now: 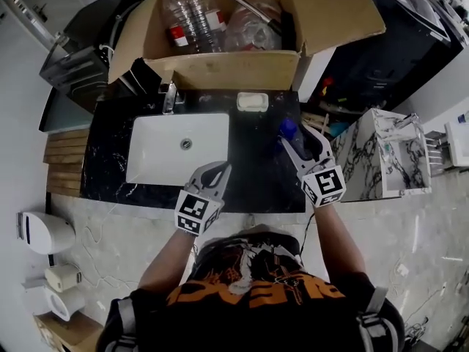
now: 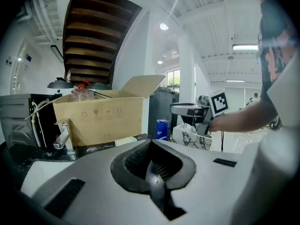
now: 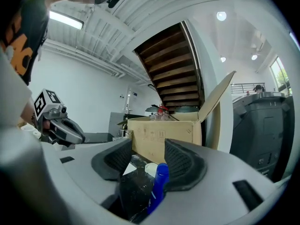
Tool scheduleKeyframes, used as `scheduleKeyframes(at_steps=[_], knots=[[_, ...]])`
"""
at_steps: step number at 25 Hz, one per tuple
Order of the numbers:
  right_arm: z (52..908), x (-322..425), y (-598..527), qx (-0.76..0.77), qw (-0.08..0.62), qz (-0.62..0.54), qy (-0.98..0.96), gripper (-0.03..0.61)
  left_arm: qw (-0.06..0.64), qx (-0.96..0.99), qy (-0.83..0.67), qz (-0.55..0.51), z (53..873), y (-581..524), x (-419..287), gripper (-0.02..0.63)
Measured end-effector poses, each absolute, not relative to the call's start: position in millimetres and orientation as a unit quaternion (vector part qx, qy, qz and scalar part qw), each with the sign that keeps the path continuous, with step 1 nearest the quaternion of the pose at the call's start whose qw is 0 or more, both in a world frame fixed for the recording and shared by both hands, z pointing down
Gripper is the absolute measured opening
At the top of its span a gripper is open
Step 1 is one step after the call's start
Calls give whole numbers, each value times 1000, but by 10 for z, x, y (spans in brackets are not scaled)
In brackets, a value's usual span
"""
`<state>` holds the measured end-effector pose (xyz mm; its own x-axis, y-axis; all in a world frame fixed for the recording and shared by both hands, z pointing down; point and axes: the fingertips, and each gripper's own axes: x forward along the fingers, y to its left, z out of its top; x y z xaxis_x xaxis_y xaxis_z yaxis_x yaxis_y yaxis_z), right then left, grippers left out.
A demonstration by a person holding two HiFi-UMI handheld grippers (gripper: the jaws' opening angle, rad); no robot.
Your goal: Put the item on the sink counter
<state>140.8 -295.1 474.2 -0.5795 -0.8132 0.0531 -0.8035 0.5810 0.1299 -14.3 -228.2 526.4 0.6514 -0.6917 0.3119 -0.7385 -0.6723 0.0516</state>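
A small blue bottle (image 1: 288,128) stands on the black marble sink counter (image 1: 253,178), to the right of the white basin (image 1: 176,149). My right gripper (image 1: 294,138) is around it, open. In the right gripper view the bottle (image 3: 158,184) sits between the pads, close against the right one, with a clear gap to the left one. The left gripper view shows the bottle (image 2: 162,129) upright on the counter beside the right gripper (image 2: 187,110). My left gripper (image 1: 218,170) hovers over the counter's front edge, shut and holding nothing (image 2: 152,165).
An open cardboard box (image 1: 227,68) with plastic bottles stands behind the sink. A faucet (image 1: 170,97) and a white soap dish (image 1: 252,102) are at the counter's back. A marble-patterned cabinet (image 1: 374,160) stands to the right, wooden slats (image 1: 66,160) to the left.
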Motion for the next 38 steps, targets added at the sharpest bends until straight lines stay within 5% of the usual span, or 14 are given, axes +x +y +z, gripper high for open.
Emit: scheduleKeyframes(at_steps=[19, 38], knots=[[4228, 1501, -1466, 519, 36, -54, -852, 53, 15, 940, -335, 62, 4434, -1409, -53, 18], [3771, 1322, -256, 538, 15, -70, -840, 14, -2, 929, -369, -12, 3788, -476, -765, 18]])
